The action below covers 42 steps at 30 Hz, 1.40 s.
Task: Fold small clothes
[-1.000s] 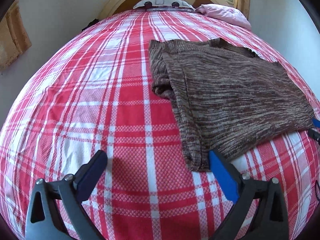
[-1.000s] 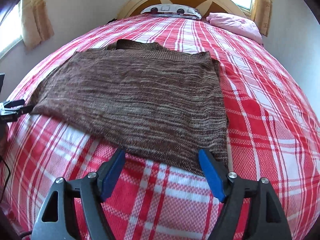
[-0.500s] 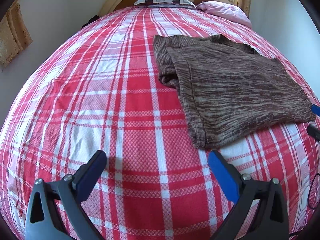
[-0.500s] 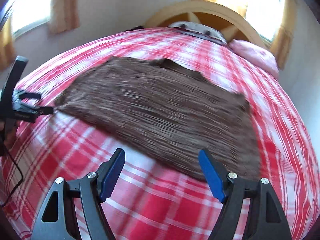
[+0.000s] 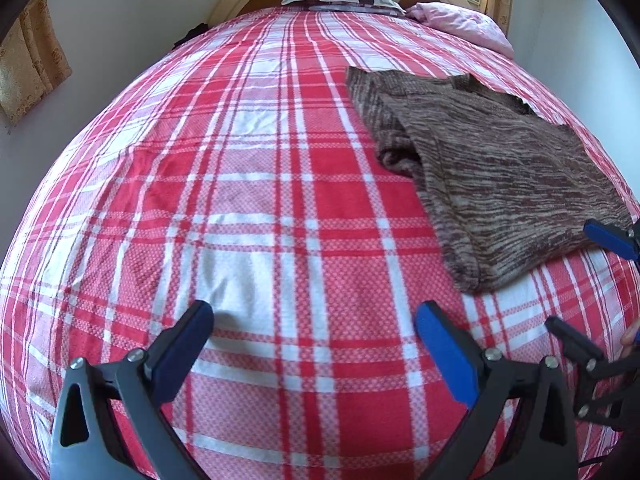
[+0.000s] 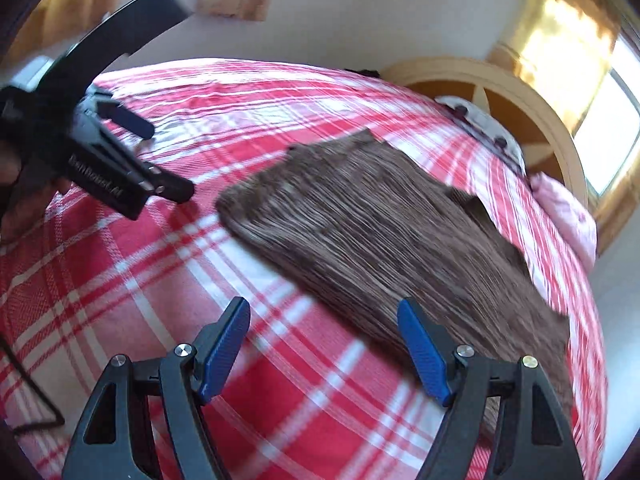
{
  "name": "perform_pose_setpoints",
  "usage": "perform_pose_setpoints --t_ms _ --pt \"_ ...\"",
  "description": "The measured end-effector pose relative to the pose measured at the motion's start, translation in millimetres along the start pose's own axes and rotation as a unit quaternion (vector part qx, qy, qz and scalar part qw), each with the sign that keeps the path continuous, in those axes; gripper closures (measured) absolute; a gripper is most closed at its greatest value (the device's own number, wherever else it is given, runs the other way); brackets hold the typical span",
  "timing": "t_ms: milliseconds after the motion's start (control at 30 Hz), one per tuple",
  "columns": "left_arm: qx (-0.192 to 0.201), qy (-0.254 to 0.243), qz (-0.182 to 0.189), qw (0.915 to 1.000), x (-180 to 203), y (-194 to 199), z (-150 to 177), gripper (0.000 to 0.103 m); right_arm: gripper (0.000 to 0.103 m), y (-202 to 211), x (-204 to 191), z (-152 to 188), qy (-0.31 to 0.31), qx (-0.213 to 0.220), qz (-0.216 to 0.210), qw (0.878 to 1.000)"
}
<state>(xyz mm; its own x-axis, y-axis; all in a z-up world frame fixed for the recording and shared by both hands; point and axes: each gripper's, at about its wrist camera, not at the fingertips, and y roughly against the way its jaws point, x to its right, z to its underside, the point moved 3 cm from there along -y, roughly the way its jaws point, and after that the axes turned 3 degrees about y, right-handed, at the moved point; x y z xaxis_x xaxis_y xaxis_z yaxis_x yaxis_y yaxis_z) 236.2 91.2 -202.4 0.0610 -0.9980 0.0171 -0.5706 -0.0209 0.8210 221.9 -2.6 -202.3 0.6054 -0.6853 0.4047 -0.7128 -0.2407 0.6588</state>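
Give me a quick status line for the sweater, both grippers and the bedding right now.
brown sweater: lying flat on the bed, partly folded, its left edge doubled under with a bunched bit showing; not gripped.
left gripper: open, over bare bedspread, holding nothing.
right gripper: open, empty, at the sweater's near edge; view is motion-blurred.
plaid bedspread: spread over the bed, lightly wrinkled.
pink pillow: lying at the headboard end.

The left gripper [image 5: 314, 338] hangs with jaws spread wide, gripping nothing. The right gripper [image 6: 324, 334] is tilted, its jaws likewise wide apart.
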Motion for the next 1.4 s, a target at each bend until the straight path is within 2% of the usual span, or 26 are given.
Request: perform_pose_setpoints --t_ms 133,267,400,567,733,767,833,867,900,967,1100,1200,1267,1400 --pt "0.0 0.003 0.001 1.0 -7.1 -1.7 -2.8 0.0 0.026 -4.9 -15.5 -13.4 0.036 0.011 0.017 0.999" --pt "0.003 0.01 0.01 0.9999 -14.8 -1.0 -10.7 0.0 0.026 -15.7 -19.9 -25.8 0.037 0.011 0.008 0.999" --pt "0.014 0.05 0.023 0.9984 -37.0 -1.3 -28.0 0.0 0.026 -24.1 -18.3 -33.4 0.033 0.009 0.017 0.999" --pt "0.036 0.066 0.054 0.9957 -46.4 -0.6 -48.2 0.0 0.026 -34.7 -12.7 -38.4 0.013 0.005 0.014 1.0" --pt "0.046 0.053 0.091 0.9934 -30.9 -11.2 -70.3 0.0 0.026 -37.9 -19.1 -43.2 0.026 0.011 0.029 0.999" --pt "0.048 0.049 0.108 0.9918 -24.5 -15.2 -76.3 0.0 0.029 -38.3 -20.5 -43.8 0.03 0.013 0.031 0.999" --pt "0.046 0.042 0.127 0.99 -14.8 -22.7 -85.0 0.001 0.043 -39.6 -23.9 -43.2 0.036 0.014 0.026 0.999" --pt "0.04 0.038 0.142 0.9884 -6.8 -29.0 -91.6 0.001 0.057 -40.9 -25.5 -42.4 0.038 0.012 0.02 0.999" --pt "0.037 0.036 0.154 0.9867 -0.9 -33.7 -97.3 0.001 0.065 -41.3 -26.9 -42.0 0.041 0.011 0.02 0.999" --pt "0.036 0.036 0.17 0.9842 6.0 -40.0 -106.9 0.006 0.067 -42.3 -29.7 -41.3 0.047 0.011 0.022 0.999" --pt "0.025 0.04 0.198 0.979 21.7 -58.4 -127.4 0.006 0.071 -43.3 -26.9 -41.0 0.037 0.011 0.016 0.999" --pt "0.016 0.037 0.2 0.9789 29.6 -73.1 -140.1 0.008 0.071 -45.3 -21.7 -40.7 0.024 0.012 0.007 1.0" --pt "0.007 0.031 0.197 0.9799 34.5 -84.1 -148.3 0.015 0.071 -45.7 -21.8 -40.5 0.022 0.012 0.007 1.0" --pt "0.004 0.025 0.198 0.9799 37.8 -92.3 -159.3 0.016 0.071 -46.4 -24.0 -40.5 0.024 0.014 0.009 1.0"
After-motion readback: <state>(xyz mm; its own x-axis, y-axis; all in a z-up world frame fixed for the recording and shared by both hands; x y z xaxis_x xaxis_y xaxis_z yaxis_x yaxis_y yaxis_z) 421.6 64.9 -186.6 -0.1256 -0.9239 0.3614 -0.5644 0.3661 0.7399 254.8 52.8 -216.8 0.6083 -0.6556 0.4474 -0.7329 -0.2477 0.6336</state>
